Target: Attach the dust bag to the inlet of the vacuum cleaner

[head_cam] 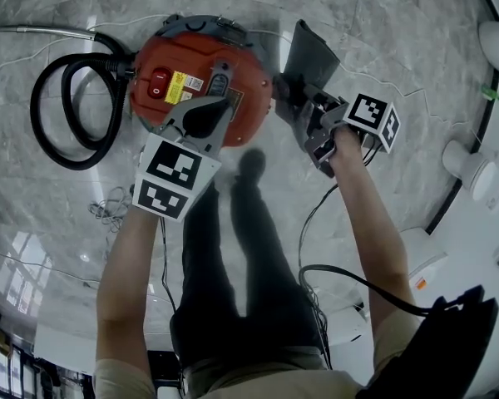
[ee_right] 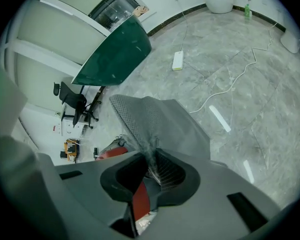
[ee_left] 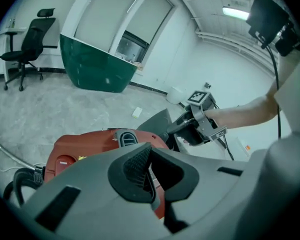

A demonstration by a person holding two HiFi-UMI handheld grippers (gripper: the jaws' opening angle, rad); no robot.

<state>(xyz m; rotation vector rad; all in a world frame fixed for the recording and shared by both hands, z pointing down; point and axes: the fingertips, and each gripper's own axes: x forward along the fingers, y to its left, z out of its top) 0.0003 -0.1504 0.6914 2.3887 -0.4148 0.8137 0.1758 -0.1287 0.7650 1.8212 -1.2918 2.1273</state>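
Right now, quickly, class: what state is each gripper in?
Left gripper: closed, holding nothing.
Right gripper: closed on the grey dust bag.

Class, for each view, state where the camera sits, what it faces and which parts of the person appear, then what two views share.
Head view: on the person's head, looking steeply down at the red vacuum cleaner; both forearms and legs show.
Left gripper view: on the left gripper, facing over the vacuum cleaner towards the right gripper; the right forearm shows.
Right gripper view: on the right gripper, facing the pinched dust bag; no body shows.
Shared: head and left gripper views show the vacuum cleaner.
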